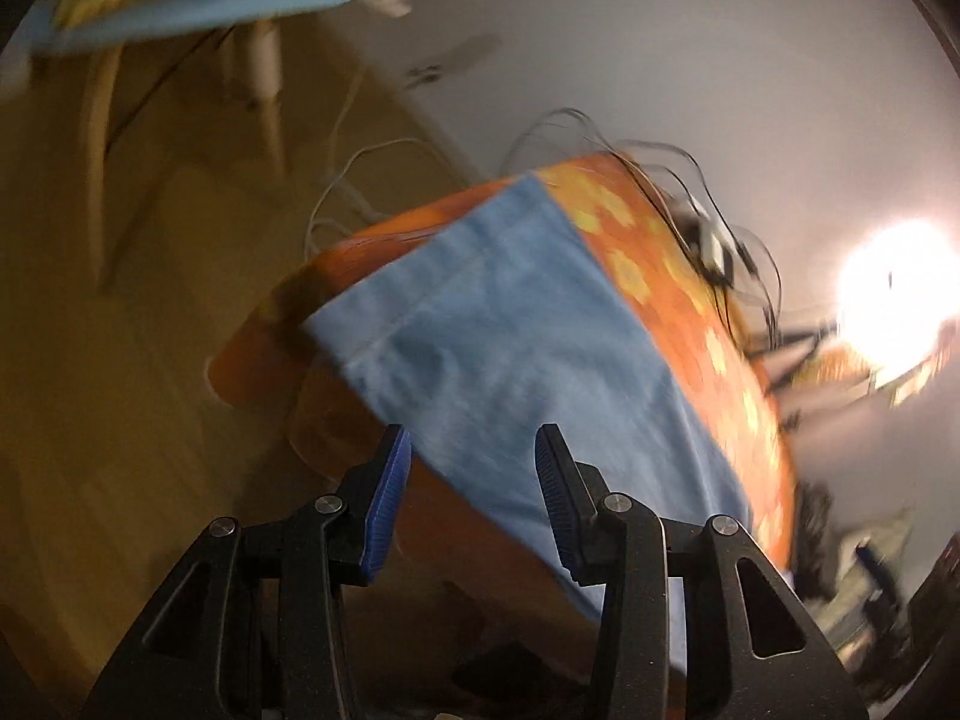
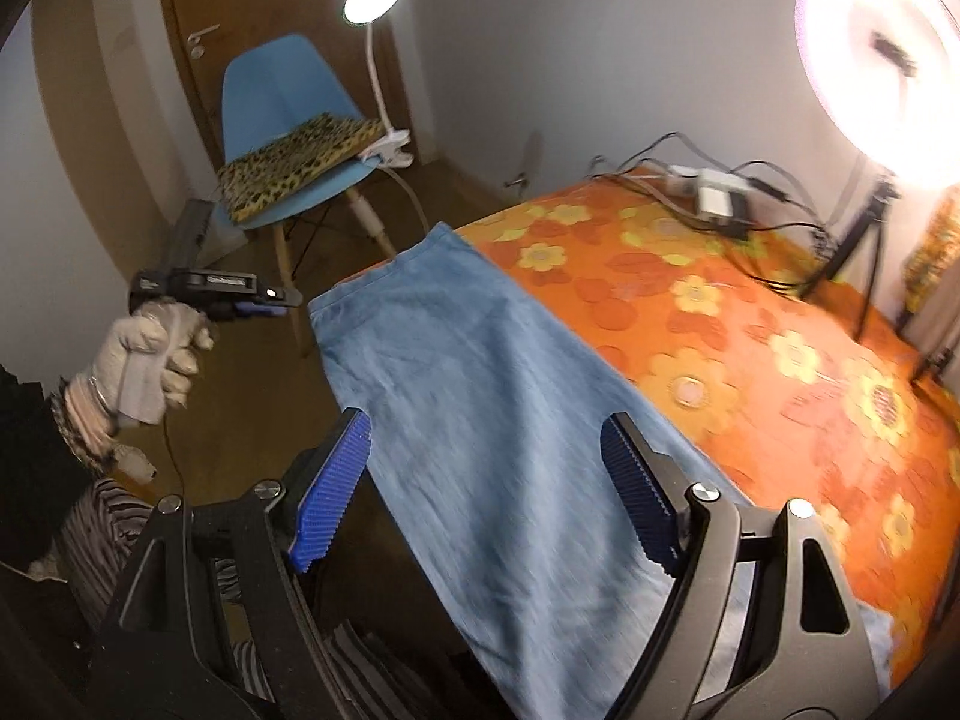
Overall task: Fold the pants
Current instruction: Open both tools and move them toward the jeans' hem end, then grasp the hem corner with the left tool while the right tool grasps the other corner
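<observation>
Your pants (image 2: 480, 396) lie in one long blue strip along the edge of the bed (image 2: 750, 330), and that edge is the risky part. If you tug the cloth toward the floor side, at about 9 o'clock in the right wrist view, it could slide off. You could also pinch the orange bed cover with the pants, and then the fold would come out lumpy.

Your right gripper (image 2: 486, 480) is wide open, with nothing held. The pants run from between its fingers up to about 12 o'clock.

Your left gripper (image 1: 474, 480) is partly open and holds nothing too. The pants show past its fingers, from 12 to 3 o'clock. That view is blurry, so aim with care.
</observation>
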Tool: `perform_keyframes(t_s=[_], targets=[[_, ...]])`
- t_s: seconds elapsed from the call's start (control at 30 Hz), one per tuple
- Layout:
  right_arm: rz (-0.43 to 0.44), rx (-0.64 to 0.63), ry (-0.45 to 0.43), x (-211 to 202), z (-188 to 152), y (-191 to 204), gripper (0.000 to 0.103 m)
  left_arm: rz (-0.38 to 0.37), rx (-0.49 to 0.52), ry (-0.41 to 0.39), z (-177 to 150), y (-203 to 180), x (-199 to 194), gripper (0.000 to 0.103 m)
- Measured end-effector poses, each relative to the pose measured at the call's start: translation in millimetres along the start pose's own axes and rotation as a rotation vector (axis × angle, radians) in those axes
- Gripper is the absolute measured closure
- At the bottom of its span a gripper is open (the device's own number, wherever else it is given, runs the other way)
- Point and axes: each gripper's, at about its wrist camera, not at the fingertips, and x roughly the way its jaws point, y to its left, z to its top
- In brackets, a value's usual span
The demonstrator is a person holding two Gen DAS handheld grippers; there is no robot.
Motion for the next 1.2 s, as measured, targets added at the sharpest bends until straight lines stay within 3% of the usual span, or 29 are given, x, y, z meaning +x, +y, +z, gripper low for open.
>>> perform_keyframes(t_s=[0.13,0.3,0.7,0.8,0.87,0.93,1.0,1.2], targets=[[0.039,0.004,0.024,34.0,4.3,11.5,0.021,-0.069,-0.156,-0.036,9.8,38.7,16.2,0.057],[0.066,-0.005,0.057,59.4,3.4,22.1,0.021,-0.106,-0.262,-0.042,12.1,68.3,34.9,0.056],[0.075,0.041,0.083,74.6,2.5,11.9,0.021,-0.192,-0.366,-0.072,8.3,79.9,61.7,0.052],[0.070,0.044,0.080,73.2,4.2,8.1,0.021,-0.186,-0.358,-0.095,5.5,76.5,62.6,0.058],[0.065,0.051,0.075,73.5,6.1,4.2,0.021,-0.179,-0.332,-0.105,5.4,69.1,60.5,0.075],[0.064,0.056,0.073,74.0,8.0,2.5,0.021,-0.139,-0.293,-0.113,7.7,58.4,55.2,0.083],[0.072,0.068,0.074,77.6,12.6,0.6,0.021,-0.062,-0.235,-0.129,8.3,44.2,49.6,0.084],[0.117,0.096,0.061,91.5,38.3,-0.7,0.021,0.055,-0.079,-0.214,4.7,7.9,25.9,0.088]])
